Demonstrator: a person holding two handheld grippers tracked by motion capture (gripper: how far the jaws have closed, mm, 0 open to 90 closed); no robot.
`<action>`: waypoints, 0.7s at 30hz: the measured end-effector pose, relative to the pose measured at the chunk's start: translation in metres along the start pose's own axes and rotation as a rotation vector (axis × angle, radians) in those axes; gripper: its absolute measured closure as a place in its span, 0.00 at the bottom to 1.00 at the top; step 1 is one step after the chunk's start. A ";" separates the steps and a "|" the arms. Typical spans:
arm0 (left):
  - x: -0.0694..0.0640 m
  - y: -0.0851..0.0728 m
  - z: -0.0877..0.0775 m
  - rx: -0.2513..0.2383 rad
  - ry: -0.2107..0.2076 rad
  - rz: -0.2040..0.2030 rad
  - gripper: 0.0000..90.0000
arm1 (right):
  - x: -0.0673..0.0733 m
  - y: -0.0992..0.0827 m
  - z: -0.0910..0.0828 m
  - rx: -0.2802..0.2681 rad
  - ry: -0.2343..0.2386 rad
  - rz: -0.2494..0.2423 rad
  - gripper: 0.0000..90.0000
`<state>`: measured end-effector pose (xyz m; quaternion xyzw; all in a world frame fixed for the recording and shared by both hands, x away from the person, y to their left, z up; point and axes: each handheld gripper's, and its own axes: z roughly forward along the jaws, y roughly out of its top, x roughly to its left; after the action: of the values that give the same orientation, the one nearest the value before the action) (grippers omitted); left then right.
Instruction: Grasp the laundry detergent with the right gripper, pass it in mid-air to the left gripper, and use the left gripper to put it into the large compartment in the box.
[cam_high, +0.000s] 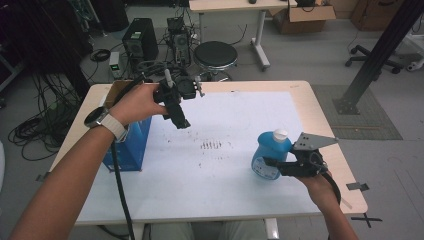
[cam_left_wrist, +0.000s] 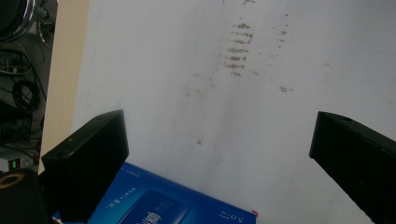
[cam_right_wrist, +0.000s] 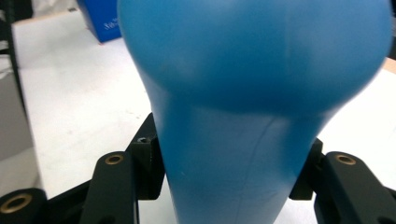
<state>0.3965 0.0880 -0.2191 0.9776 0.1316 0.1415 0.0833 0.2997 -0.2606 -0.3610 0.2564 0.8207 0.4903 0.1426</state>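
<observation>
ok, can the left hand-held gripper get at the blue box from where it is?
Probably yes: the left hand-held gripper hangs open above the blue box, and nothing lies between them.

The blue bottle (cam_right_wrist: 252, 93) is showing smooth, softly glossy plastic under a white plastic cap (cam_high: 280, 134). The bench (cam_high: 225, 170) is looking matt white and speckled with brown marks, edged in pale wood. The blue box (cam_left_wrist: 163, 205) is gleaming like coated cardboard.
</observation>
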 end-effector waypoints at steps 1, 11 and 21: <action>-0.001 0.000 -0.001 -0.005 0.002 0.003 0.06 | 0.000 0.002 -0.001 -0.002 0.009 -0.002 0.49; -0.015 0.001 -0.012 -0.026 0.000 0.022 0.06 | 0.003 0.026 -0.003 -0.012 0.128 -0.044 0.49; -0.029 0.004 -0.023 -0.039 -0.015 0.052 0.06 | 0.006 0.043 0.006 -0.008 0.223 -0.088 0.49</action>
<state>0.3639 0.0794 -0.2038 0.9799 0.1026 0.1387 0.0997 0.3102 -0.2365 -0.3258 0.1636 0.8398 0.5124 0.0729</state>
